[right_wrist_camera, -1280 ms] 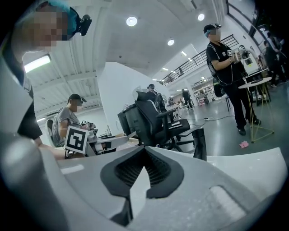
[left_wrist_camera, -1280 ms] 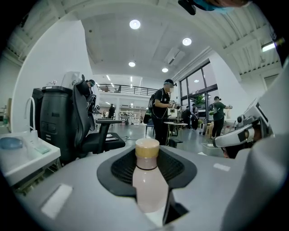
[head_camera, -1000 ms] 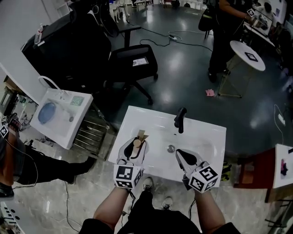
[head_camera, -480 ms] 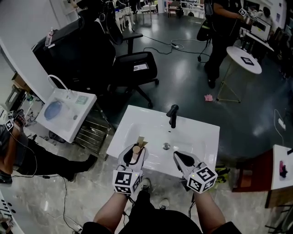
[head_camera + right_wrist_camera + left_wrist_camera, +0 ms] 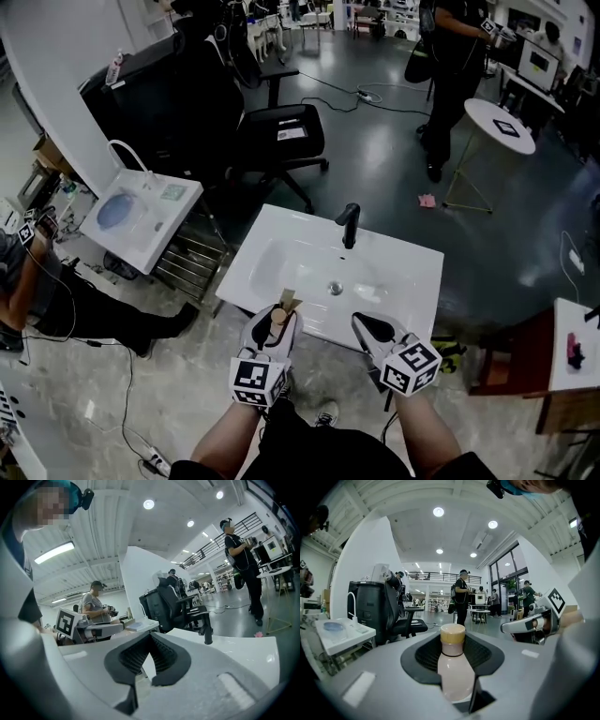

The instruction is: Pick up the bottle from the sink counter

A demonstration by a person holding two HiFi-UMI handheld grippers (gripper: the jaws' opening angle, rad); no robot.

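A small, pale pinkish-white bottle (image 5: pixel 453 672) with a round tan cap stands upright, clamped at its body between the black ribbed pads of the left gripper (image 5: pixel 272 325). In the head view it shows over the near edge of the white rectangular sink counter (image 5: pixel 398 281). That counter has a shallow basin with a round drain and a black tap at its far side.

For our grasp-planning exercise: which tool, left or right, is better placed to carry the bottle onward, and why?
Left. The left tool grips the bottle between its jaws; the right tool is shut, with nothing in it.
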